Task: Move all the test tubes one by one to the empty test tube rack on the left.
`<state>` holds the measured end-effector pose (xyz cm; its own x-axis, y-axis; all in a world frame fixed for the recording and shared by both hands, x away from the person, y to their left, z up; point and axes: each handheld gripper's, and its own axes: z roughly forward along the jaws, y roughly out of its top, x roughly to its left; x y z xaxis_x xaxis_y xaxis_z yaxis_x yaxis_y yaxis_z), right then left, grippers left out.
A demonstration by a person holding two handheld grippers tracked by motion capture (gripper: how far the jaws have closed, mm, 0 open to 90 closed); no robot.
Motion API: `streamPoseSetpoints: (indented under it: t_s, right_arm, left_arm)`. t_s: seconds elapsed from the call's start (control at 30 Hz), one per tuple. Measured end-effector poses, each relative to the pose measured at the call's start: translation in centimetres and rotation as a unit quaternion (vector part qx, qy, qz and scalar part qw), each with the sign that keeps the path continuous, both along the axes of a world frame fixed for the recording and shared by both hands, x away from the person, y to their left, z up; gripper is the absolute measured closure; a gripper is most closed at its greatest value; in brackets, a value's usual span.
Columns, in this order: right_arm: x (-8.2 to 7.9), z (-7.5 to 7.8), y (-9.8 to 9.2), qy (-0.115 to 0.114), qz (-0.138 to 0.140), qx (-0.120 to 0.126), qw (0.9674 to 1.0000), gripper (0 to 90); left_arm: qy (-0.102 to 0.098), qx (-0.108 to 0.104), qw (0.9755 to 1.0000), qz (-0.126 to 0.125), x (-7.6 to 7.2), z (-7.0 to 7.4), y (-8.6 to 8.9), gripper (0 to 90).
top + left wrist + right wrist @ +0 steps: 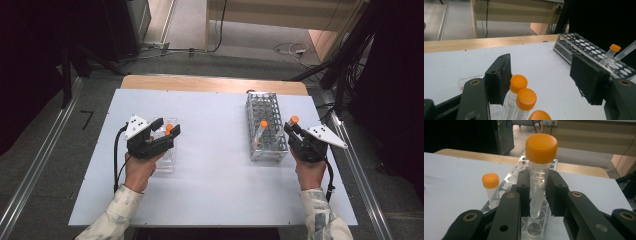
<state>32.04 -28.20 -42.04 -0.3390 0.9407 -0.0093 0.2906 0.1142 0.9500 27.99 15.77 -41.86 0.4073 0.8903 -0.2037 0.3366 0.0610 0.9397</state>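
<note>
Several clear tubes with orange caps (518, 83) stand in a clear plastic holder (167, 161) at the left of the white board. My left gripper (168, 128) hangs over them, open; in the left gripper view (541, 77) the caps sit just beside its left jaw and nothing is held. My right gripper (294, 129) is shut on one orange-capped tube (538, 187), upright, just above the near right corner of the metal rack (265, 107). One more capped tube (491, 181) stands in a rack hole (263, 125).
The white board (210, 190) covers a wooden table whose far edge (210, 82) shows bare wood. Dark equipment and cables line the floor at both sides. Open board lies between the holder and the rack.
</note>
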Motion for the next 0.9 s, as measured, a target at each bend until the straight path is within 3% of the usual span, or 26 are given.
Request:
streamPoseSetpoints:
  t_s: [0.37,0.9]
  right_arm:
    - [-1.9,1.4,0.5,-0.003,0.017,0.006,0.9998,71.9]
    - [-4.4,2.2,1.7,0.003,0.056,0.004,0.9984,72.0]
  left_arm:
    - [-0.004,-0.004,1.0000,-0.005,-0.4,0.3,-0.1,33.1]
    - [-0.011,-0.014,0.9998,-0.010,-0.9,0.8,0.0,33.2]
